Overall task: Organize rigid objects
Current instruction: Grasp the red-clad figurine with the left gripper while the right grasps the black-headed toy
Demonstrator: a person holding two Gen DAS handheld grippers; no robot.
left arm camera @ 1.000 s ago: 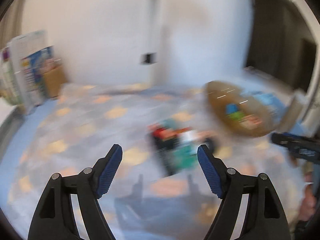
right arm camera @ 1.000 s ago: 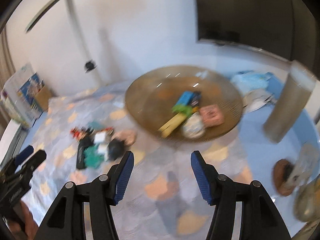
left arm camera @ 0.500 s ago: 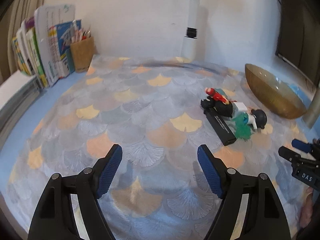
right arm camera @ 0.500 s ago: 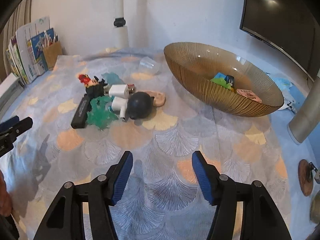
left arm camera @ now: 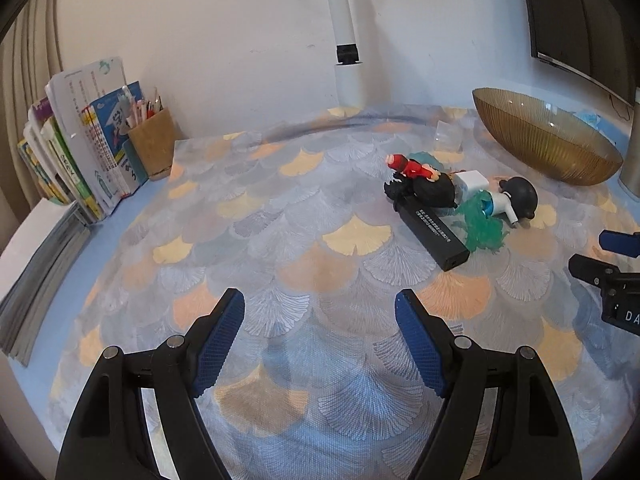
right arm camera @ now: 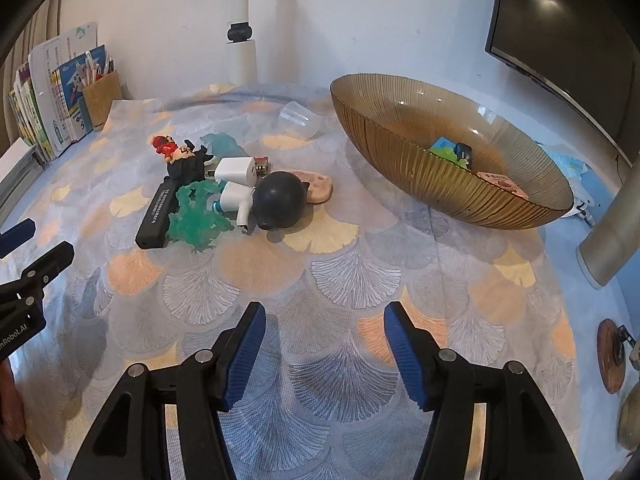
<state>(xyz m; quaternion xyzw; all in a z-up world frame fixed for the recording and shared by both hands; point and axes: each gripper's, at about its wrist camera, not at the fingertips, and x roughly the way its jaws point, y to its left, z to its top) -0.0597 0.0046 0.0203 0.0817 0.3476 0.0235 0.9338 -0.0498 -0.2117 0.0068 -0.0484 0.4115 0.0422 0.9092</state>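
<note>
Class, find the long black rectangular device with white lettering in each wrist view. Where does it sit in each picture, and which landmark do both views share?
Left wrist view: the black device lies right of centre, slanting down toward the right, with the green plastic piece on its right.
Right wrist view: the black device lies left of centre, with the green plastic piece on its right.
Shared landmark: the amber ribbed glass bowl, far right in the left wrist view, upper right in the right wrist view.

Grey, orange and yellow fan-patterned cloth (right arm camera: pixel 352 280), ribbed amber bowl (right arm camera: pixel 400 152), black bar (right arm camera: pixel 156 212), translucent green figure (right arm camera: pixel 196 216).
</note>
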